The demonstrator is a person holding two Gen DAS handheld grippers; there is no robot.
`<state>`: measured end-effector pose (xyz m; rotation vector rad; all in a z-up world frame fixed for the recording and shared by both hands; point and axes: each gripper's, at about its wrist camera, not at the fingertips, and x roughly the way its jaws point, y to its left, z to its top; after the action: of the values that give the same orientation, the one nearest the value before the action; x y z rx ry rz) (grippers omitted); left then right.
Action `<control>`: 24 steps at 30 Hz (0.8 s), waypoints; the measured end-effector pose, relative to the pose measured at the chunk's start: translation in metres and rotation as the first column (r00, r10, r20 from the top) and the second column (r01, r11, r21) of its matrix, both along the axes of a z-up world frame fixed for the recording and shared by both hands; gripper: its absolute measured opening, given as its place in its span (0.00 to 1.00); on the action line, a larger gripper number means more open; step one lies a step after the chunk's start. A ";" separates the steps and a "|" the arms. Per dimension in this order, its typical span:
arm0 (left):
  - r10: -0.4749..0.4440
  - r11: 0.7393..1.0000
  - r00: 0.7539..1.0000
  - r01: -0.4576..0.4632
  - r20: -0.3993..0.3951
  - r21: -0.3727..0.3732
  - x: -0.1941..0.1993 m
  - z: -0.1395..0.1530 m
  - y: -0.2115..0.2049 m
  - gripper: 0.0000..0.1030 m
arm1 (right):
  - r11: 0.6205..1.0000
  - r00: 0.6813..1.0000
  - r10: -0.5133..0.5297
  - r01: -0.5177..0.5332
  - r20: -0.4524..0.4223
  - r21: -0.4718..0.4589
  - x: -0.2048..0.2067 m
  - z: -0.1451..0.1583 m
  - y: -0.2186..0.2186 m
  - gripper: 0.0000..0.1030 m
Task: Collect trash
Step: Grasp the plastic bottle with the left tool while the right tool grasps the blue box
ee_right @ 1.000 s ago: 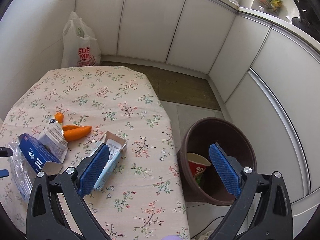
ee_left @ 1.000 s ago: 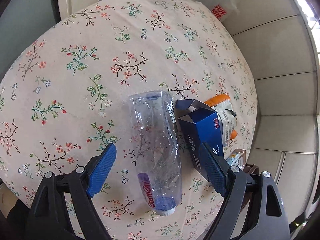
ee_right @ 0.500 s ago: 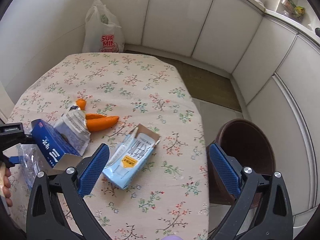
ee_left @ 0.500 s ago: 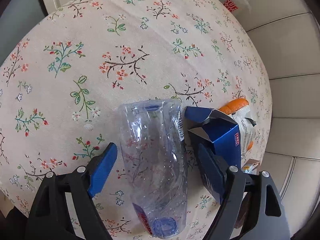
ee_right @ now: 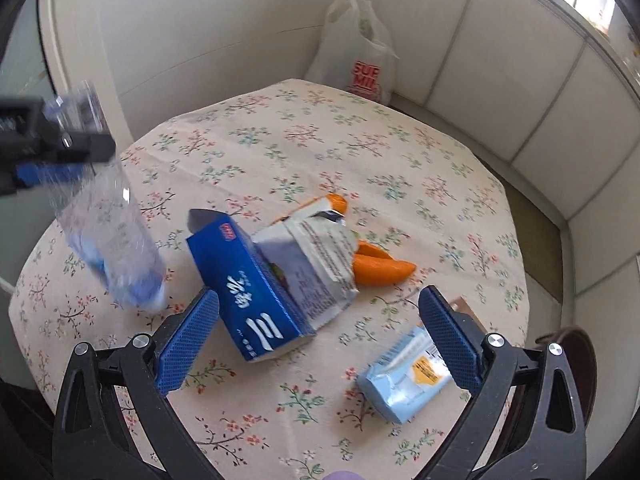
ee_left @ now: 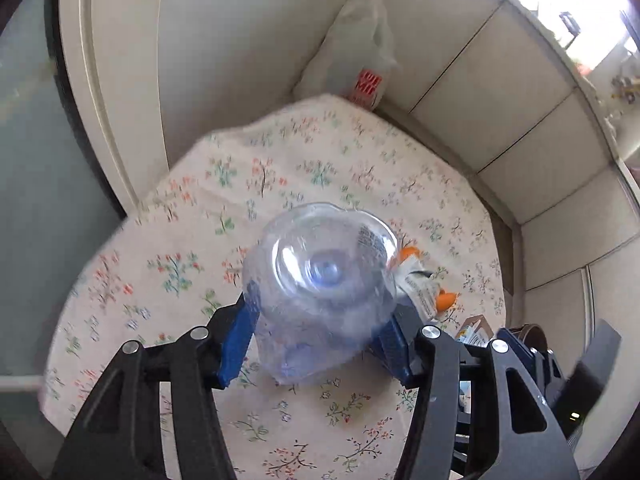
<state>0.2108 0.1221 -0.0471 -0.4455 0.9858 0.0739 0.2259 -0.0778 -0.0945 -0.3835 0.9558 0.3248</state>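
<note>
A crushed clear plastic bottle [ee_left: 324, 276] hangs off the table, base toward the camera, between the blue pads of my left gripper [ee_left: 320, 320]; the jaws are closing and press on its sides. The right wrist view shows the same bottle [ee_right: 116, 240] tilted, cap end down, above the cloth's left side. My right gripper [ee_right: 320, 300] stands open over an opened blue carton [ee_right: 248, 292], touching nothing. A torn silver-white wrapper [ee_right: 316, 256] with orange pieces [ee_right: 380, 270] lies against the carton. A light blue packet [ee_right: 408, 380] lies by the right pad.
The round table wears a floral cloth [ee_right: 280, 152]. A brown bin [ee_right: 576, 344] stands on the floor past the table's right edge. A white plastic shopping bag [ee_right: 360, 56] leans in the corner behind the table, against white cabinet panels.
My left gripper closed on the bottle and lifted it off the cloth, tipping it up. The right gripper swung left from over the bin to above the blue carton.
</note>
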 end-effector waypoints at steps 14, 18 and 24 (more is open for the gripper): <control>0.003 0.995 0.990 -0.017 0.142 0.099 -0.026 0.050 0.033 0.43 | 0.997 0.996 0.060 -0.063 -0.072 -0.043 0.027 -0.047 0.059 0.50; 0.012 0.996 0.989 -0.026 0.147 0.089 -0.029 0.050 0.032 0.43 | 0.996 0.994 0.077 -0.079 -0.071 -0.027 0.026 -0.047 0.063 0.42; 0.016 0.997 0.990 -0.027 0.143 0.073 -0.029 0.049 0.032 0.43 | 0.997 0.994 0.072 -0.072 -0.081 0.010 0.024 -0.044 0.062 0.37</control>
<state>0.1816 0.1537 0.0021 -0.3875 0.8347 0.0964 0.2499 -0.0161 -0.1385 -0.4012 1.0214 0.4119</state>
